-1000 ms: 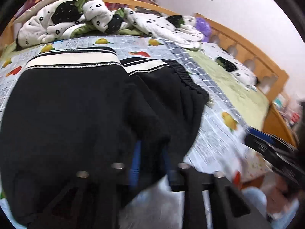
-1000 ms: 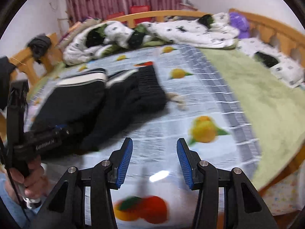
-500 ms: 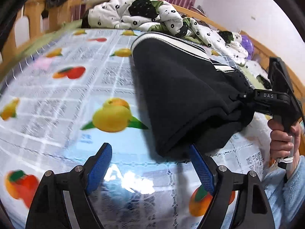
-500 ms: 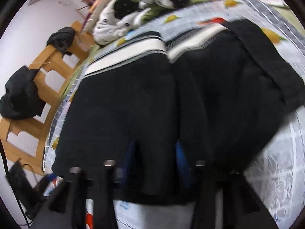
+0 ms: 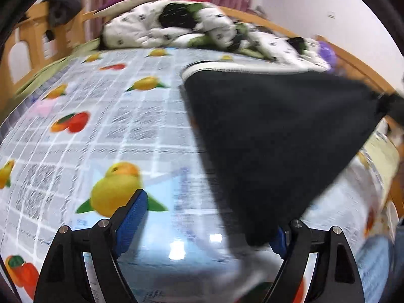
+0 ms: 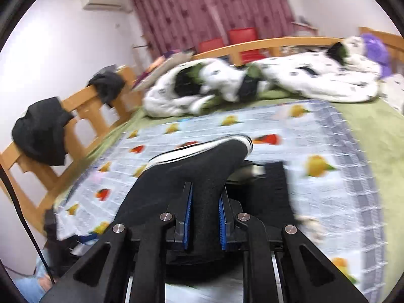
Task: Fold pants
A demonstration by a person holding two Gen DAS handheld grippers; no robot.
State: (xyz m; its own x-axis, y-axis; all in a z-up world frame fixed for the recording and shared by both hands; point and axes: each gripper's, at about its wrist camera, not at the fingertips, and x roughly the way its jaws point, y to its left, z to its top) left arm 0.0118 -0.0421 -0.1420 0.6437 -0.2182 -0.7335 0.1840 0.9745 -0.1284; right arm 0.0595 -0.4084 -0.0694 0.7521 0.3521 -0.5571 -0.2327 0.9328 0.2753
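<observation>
No legible text, label, brand or number. Grey print blocks on fruit-pattern sheet (image 5: 141, 131), across bed, too blurred to read.

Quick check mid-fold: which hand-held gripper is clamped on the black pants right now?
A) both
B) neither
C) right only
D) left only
C: the right hand-held gripper pinches the pants between its blue pads, while the left hand-held gripper stands wide open over the sheet.
</observation>
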